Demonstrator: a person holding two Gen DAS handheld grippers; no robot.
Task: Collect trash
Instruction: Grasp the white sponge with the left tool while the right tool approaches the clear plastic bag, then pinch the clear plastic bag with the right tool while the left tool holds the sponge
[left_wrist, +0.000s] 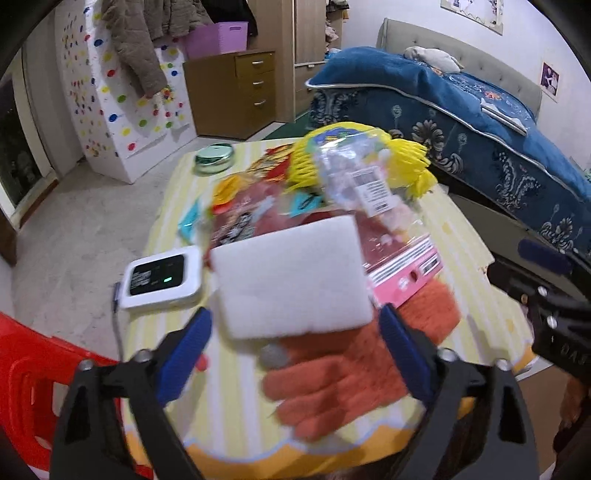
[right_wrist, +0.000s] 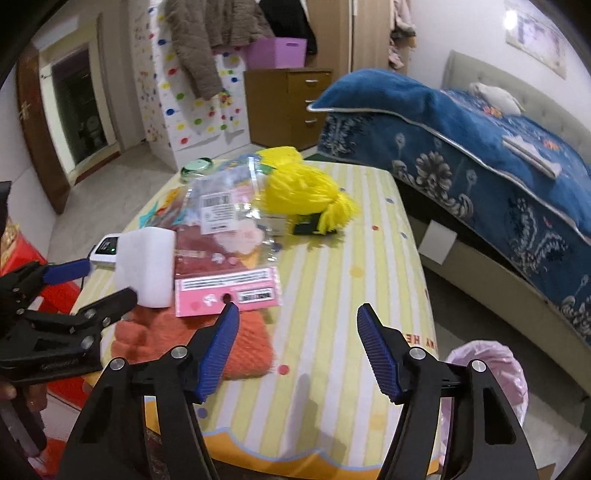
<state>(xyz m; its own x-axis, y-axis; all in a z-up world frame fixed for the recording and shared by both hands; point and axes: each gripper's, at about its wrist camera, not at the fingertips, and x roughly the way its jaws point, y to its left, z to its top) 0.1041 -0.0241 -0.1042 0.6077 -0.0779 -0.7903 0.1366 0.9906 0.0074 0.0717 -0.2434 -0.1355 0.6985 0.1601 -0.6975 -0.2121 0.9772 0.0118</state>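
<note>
My left gripper is shut on a white foam block and holds it above the table; the block also shows in the right wrist view between the left gripper's fingers. Under it lie an orange knit glove, a pink-edged plastic package and yellow yarn. My right gripper is open and empty above the striped tablecloth, right of the package.
A white device with a screen and a green tin sit at the table's left side. A red stool stands left. A pink trash bag stands right of the table, by the bed.
</note>
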